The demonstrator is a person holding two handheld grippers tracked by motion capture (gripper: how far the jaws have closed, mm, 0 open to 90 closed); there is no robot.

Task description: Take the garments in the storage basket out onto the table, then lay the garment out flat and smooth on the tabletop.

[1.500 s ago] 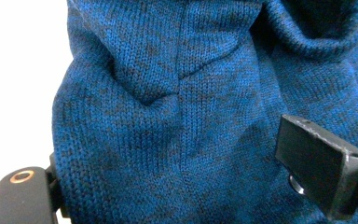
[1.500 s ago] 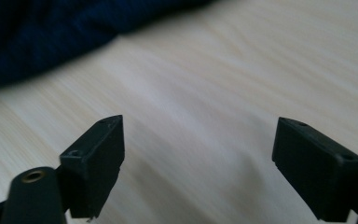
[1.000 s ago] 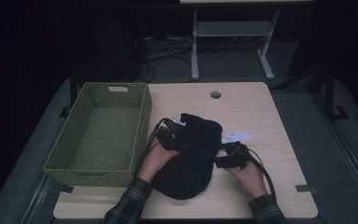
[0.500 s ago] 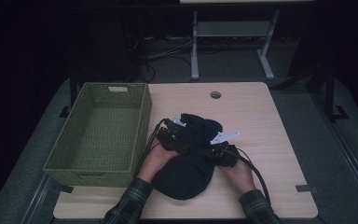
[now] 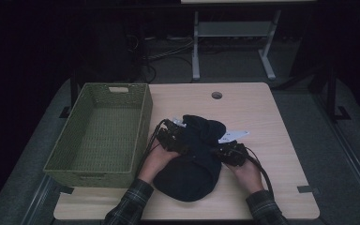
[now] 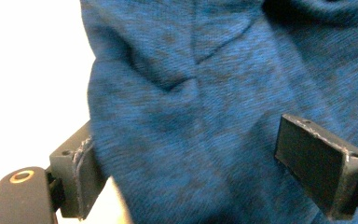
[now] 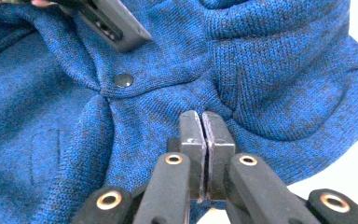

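A dark blue knit garment (image 5: pixel 192 159) lies bunched on the wooden table (image 5: pixel 262 112), in front of the person. My left gripper (image 5: pixel 172 137) rests at the garment's left edge. Its jaws stand wide open in the left gripper view (image 6: pixel 200 163), with folded blue fabric (image 6: pixel 191 102) lying between them. My right gripper (image 5: pixel 228 153) sits at the garment's right edge. In the right gripper view it (image 7: pixel 200 126) is shut, its tips against the knit (image 7: pixel 270 70) near a dark snap button (image 7: pixel 123 80). A jaw of the left gripper (image 7: pixel 109 23) pokes in at the top left there.
A green woven basket (image 5: pixel 98 131) with nothing in it stands on the left part of the table, close to my left hand. A white strip (image 5: pixel 234 136) lies right of the garment. A round cable hole (image 5: pixel 216 95) is at the back.
My right gripper has moved left from the bare table onto the garment's right edge. The left gripper has shifted slightly along the left edge.
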